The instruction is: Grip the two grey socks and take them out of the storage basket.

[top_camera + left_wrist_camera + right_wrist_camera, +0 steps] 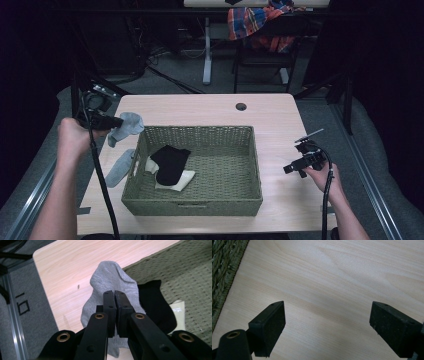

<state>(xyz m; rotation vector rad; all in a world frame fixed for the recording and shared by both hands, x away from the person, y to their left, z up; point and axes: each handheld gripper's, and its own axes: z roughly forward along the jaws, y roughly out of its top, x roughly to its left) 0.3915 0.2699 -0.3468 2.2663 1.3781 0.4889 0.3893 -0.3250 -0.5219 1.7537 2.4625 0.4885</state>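
Grey cotton is hanging from my left gripper (118, 121) at the table's left side: I am pinching a grey sock (127, 128) between jaws that, in the left gripper view, are pressed together on the fabric, the sock (110, 290) drooping past the pads toward the wooden table (67, 270). In the high view I am holding it lifted just outside the left rim of the woven basket (200, 205), near its far corner. My left hand (75, 137) is wrapping the handle, and the cable is trailing down toward the table's near edge.

A second grey sock (120, 167) is lying flat on the table (280, 115) beside the basket's left wall, nearer to me. Inside the basket, toward its left half, a black sock (170, 164) is resting on top of a cream-coloured sock (177, 181); the left gripper view is also showing the black sock (155, 307) and a corner of the cream one (178, 311) beyond the grey fabric.

My right gripper (291, 169) is hovering over bare tabletop right of the basket, well apart from it, held in my right hand (327, 177). In the right gripper view its jaws are standing wide apart with nothing between them, light wood grain beneath and the basket's edge (222, 272) at the upper left.

A plaid cloth (260, 22) is draped over a chair beyond the table.
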